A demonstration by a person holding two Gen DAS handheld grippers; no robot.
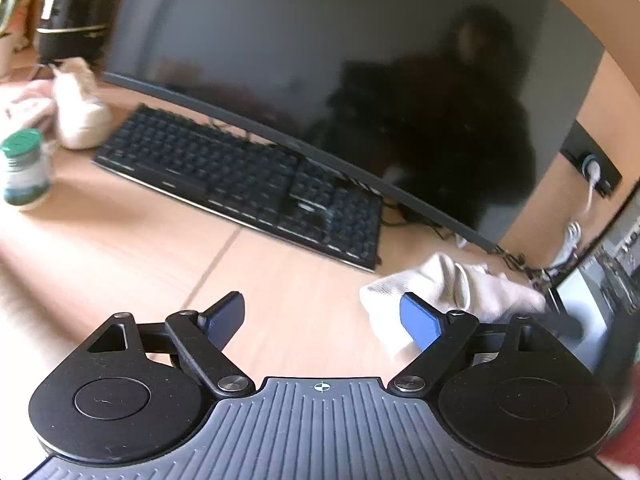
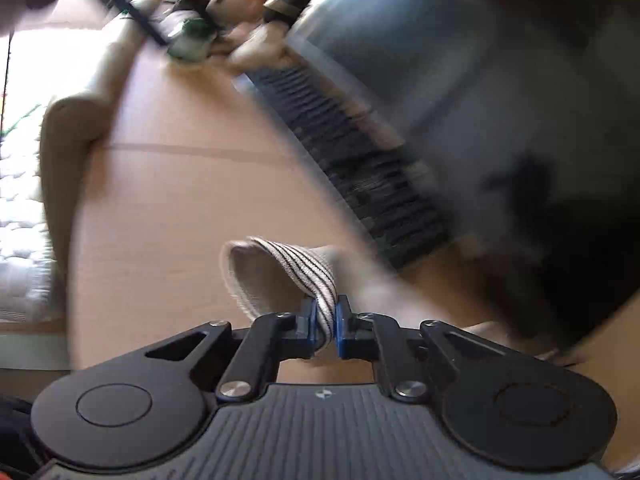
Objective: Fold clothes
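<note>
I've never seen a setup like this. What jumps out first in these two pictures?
Probably the right claw, shut on the striped cuff of a pale sock over a wooden desk. In the other view, the left claw stands wide open with nothing in it, a pale sock lying just beyond its right finger. Behind both sit a black keyboard and a big dark monitor.

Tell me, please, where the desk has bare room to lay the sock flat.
Bare wood lies ahead of the open left gripper, between the keyboard, the green-capped bottle and the pale sock. It is crowded behind the keyboard under the monitor.
</note>
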